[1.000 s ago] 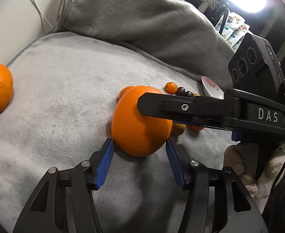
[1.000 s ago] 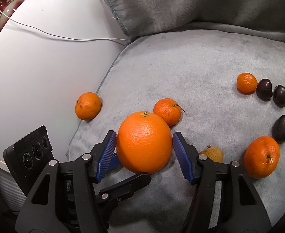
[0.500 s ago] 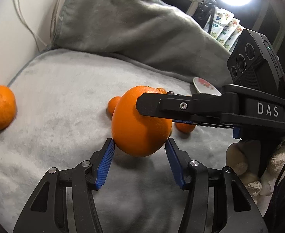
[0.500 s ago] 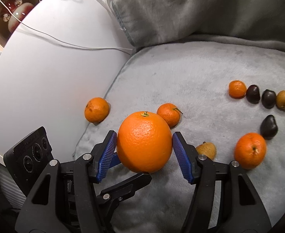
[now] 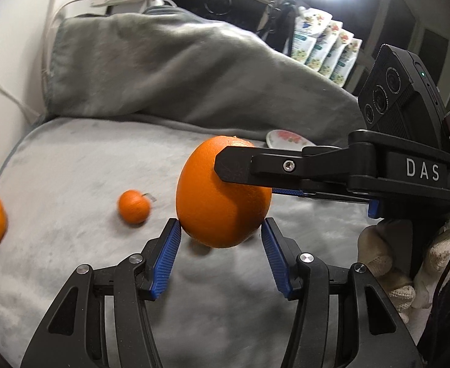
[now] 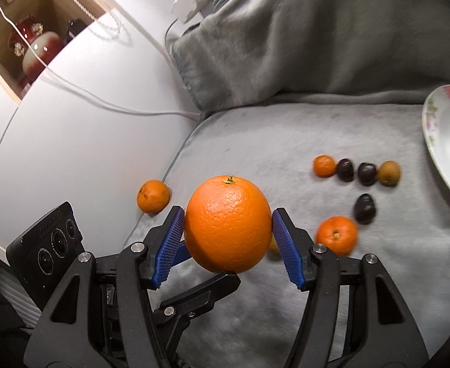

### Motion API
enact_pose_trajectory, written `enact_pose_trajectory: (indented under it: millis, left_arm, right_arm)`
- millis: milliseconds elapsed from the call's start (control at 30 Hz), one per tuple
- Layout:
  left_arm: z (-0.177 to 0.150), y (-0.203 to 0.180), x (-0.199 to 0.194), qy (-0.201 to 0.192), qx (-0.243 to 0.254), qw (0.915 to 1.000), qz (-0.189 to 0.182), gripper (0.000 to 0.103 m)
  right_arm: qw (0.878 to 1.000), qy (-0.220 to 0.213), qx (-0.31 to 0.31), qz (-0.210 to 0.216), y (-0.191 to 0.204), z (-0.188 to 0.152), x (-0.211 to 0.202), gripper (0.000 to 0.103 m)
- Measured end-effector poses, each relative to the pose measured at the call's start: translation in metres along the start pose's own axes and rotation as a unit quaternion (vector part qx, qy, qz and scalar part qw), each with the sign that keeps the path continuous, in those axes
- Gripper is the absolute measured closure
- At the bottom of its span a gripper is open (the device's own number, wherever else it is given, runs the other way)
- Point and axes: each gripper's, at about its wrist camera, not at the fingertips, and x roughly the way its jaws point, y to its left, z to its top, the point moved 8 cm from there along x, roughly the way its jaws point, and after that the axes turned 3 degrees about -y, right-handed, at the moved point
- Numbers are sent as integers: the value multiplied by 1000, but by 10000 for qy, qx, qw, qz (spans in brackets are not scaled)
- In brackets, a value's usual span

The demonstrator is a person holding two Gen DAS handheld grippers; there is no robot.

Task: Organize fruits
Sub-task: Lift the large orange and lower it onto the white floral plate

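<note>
Orange is up off the blanket, clamped in your right claw. Your left claw is apart beside it. A row of small fruits sits at 2 o'clock; loose ones wait. Plate looks bare.

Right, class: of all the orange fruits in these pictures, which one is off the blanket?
The large orange, clamped between the right gripper's blue pads. Every smaller mandarin lies on the grey blanket.
</note>
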Motion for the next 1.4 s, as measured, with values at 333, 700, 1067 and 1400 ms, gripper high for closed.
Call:
enact_pose_trajectory:
  millis: [333,700,1067,1400]
  left_arm:
    - [12,-44,22,39,372,9988,-316,49]
    - [29,-101,67,222,785,9937,-772,49]
    - [34,-144,121,533,992,9891,-951,49]
    - [36,-151,142,662,1156,9873,-866,51]
  right_arm:
    - [9988,-353,201,-275,-31,5,-42,41]
    - [9919,-834,680,-669,-93,15,-96,41]
    - [9830,-1063,1146,-969,-157,21,-120,41]
    - [9773,-1118,1364,-1172,-184,29,-119,41]
